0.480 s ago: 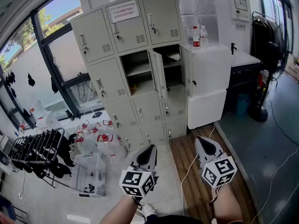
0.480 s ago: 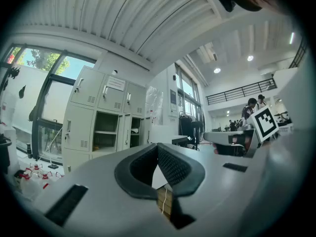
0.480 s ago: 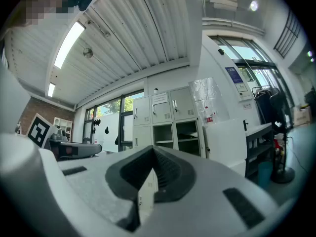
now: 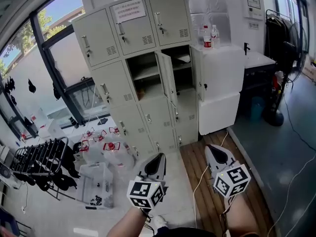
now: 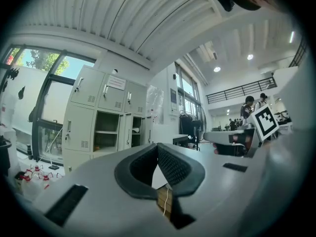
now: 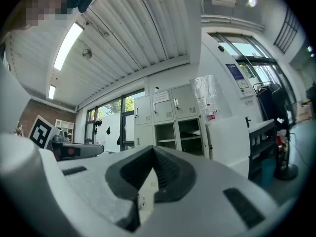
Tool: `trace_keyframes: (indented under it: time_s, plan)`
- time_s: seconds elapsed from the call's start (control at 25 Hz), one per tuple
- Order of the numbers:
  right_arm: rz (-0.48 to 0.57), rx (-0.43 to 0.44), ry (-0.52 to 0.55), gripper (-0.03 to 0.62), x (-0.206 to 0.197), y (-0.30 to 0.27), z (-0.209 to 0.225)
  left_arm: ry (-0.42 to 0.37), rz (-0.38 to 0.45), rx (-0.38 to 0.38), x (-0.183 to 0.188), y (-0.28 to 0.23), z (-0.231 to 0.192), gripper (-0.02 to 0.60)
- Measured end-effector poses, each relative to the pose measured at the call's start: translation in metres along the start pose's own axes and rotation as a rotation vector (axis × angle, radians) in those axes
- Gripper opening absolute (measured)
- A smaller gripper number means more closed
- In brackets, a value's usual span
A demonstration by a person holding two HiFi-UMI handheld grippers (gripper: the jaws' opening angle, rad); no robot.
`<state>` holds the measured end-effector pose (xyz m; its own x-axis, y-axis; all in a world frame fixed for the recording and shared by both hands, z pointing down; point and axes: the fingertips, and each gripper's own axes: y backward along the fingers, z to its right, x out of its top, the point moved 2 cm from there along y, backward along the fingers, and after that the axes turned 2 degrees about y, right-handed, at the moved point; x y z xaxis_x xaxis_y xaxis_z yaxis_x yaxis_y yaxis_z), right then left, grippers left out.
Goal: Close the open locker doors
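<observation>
A beige locker cabinet (image 4: 138, 68) stands against the far wall, some way ahead of both grippers. In its middle row two compartments are open: the centre one (image 4: 144, 75) and the right one (image 4: 180, 65). One open door (image 4: 167, 80) stands edge-on between them; another (image 4: 198, 75) is swung out at the right. My left gripper (image 4: 158, 161) and right gripper (image 4: 213, 152) are held low and level, both shut with nothing between the jaws. The lockers (image 5: 106, 127) show beyond the left gripper (image 5: 158, 148) in its view, and the lockers (image 6: 170, 122) beyond the right gripper (image 6: 154, 151) in its view.
Water jugs (image 4: 106, 149), a clear bin (image 4: 96, 181) and a black drying rack (image 4: 39, 157) crowd the floor at left. A white cabinet (image 4: 222, 83) with bottles (image 4: 210, 37) adjoins the lockers' right side. A wooden floor strip (image 4: 212, 191) with a cable leads forward.
</observation>
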<state>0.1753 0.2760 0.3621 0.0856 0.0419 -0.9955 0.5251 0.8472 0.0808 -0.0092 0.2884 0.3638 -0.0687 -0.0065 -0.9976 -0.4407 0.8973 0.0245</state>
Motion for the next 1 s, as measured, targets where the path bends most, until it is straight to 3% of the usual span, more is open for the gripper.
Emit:
trace_keyframes:
  time_s: [0.36, 0.56, 1.0]
  plan:
    - [0.001, 0.005, -0.002, 0.008, -0.002, -0.028, -0.01, 0.001, -0.008, -0.015, 0.0, -0.013, -0.033, 0.022]
    - [-0.016, 0.013, -0.01, 0.048, -0.007, -0.062, -0.022, 0.005, -0.018, -0.029, -0.001, -0.023, -0.065, 0.059]
    - [-0.004, -0.061, 0.017, 0.149, -0.011, -0.142, -0.042, -0.01, -0.026, -0.085, -0.005, -0.05, -0.145, 0.244]
